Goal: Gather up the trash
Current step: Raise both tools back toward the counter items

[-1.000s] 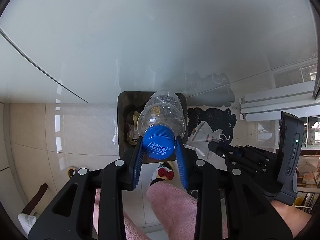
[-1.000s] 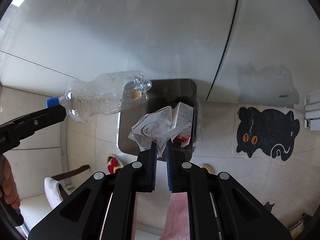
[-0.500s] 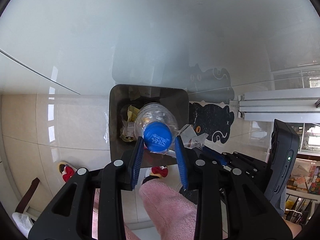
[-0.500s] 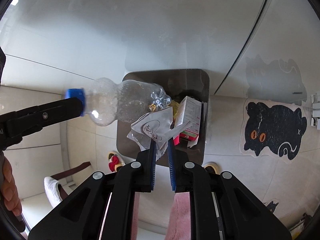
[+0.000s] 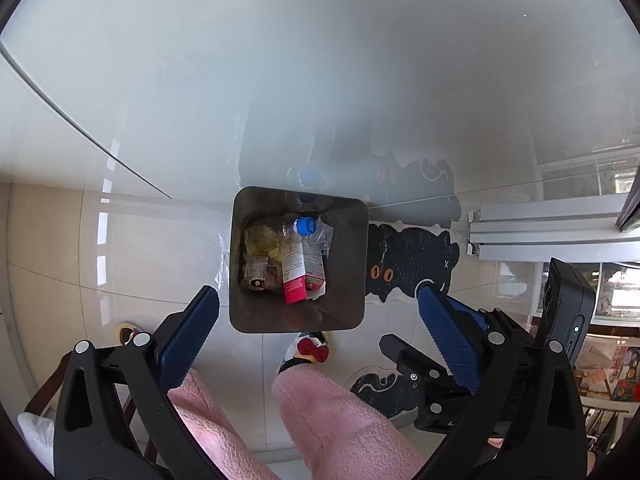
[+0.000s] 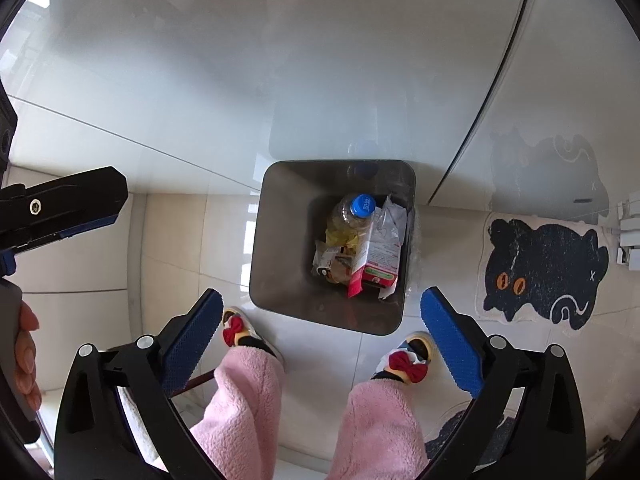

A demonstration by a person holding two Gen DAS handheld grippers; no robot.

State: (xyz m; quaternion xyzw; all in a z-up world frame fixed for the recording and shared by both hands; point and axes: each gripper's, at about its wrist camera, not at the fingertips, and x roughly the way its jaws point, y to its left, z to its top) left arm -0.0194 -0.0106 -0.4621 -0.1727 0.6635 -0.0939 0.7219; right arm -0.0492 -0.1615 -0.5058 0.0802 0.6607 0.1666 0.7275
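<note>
A dark square bin (image 5: 296,320) stands on the floor below both grippers, also seen in the right wrist view (image 6: 288,232). Inside it lie a clear plastic bottle with a blue cap (image 5: 303,225) (image 6: 362,205), a crumpled white paper (image 5: 322,236) (image 6: 391,216), a pink and white carton (image 5: 295,270) (image 6: 380,258) and yellow wrappers. My left gripper (image 5: 316,292) hangs above the bin, its jaws opening wide with nothing between them. Over the bin's near edge my right gripper (image 6: 321,295) is opening just as wide and holds nothing.
A black cat-shaped mat (image 6: 544,272) lies right of the bin. The person's pink trouser legs (image 6: 244,400) and slippers with red bows (image 6: 408,362) stand just in front of it. Glossy white panels rise behind, and a sliding door rail (image 5: 548,224) is at the right.
Both grippers have opened wide. The bottle left the left gripper and the crumpled paper left the right one; both now lie in the bin.
</note>
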